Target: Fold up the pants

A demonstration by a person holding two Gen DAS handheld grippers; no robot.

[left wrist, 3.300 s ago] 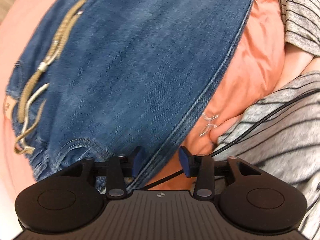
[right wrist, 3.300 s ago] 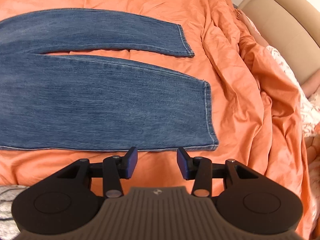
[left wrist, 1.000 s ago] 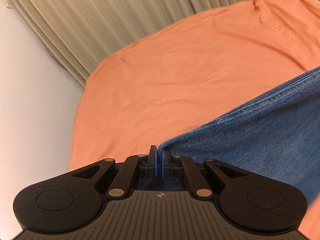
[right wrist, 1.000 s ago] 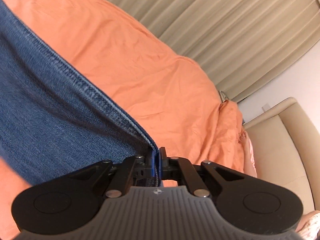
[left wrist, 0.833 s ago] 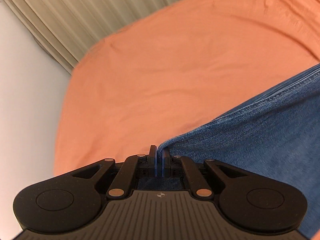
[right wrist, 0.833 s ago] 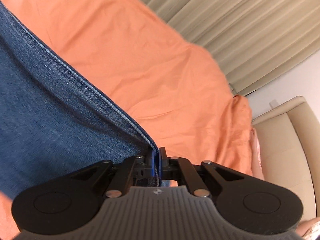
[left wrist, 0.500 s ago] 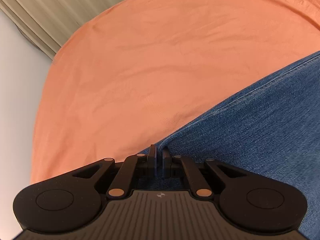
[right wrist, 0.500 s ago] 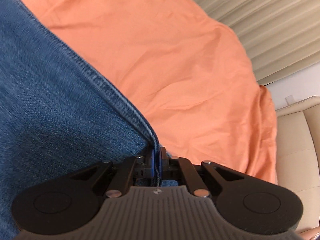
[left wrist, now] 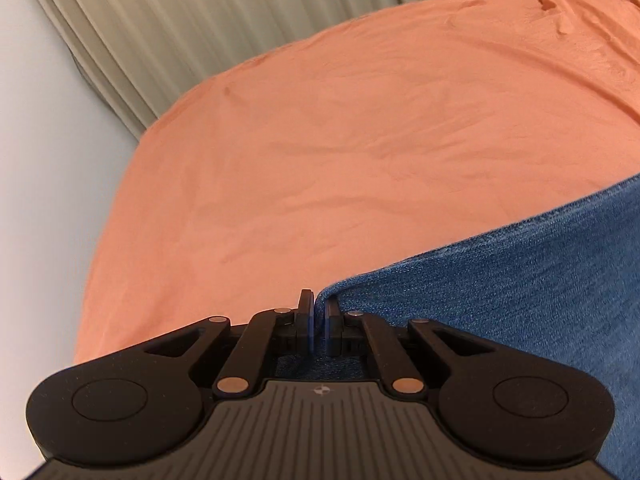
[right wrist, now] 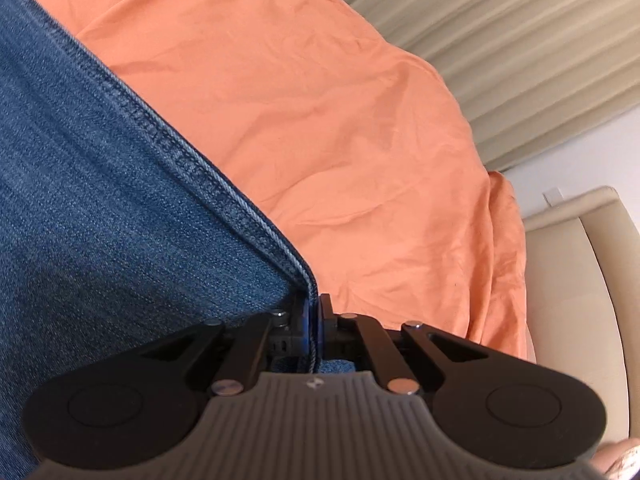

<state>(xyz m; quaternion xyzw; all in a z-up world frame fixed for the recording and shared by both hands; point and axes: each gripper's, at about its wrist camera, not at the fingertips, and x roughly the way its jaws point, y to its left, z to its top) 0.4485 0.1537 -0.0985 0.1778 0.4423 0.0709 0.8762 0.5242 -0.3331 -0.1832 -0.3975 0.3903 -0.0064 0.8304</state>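
Observation:
The blue denim pants (left wrist: 520, 300) stretch to the right from my left gripper (left wrist: 318, 310), which is shut on a corner of the fabric. In the right wrist view the pants (right wrist: 100, 200) fill the left side, with a stitched hem edge running down to my right gripper (right wrist: 314, 308), which is shut on that hem corner. Both grippers hold the denim above the orange bed sheet (left wrist: 340, 140). The rest of the pants is out of view.
The orange sheet (right wrist: 320, 100) covers the bed. Beige pleated curtains (left wrist: 220, 12) hang behind it, with a white wall (left wrist: 36, 160) to the left. A cream upholstered headboard (right wrist: 580, 280) stands at the right, and bunched orange bedding (right wrist: 504, 240) lies beside it.
Both grippers, still shut on the denim, have tilted up, so more curtain and the bed's far edge show. 3.3 s ago both were open over the flat pants.

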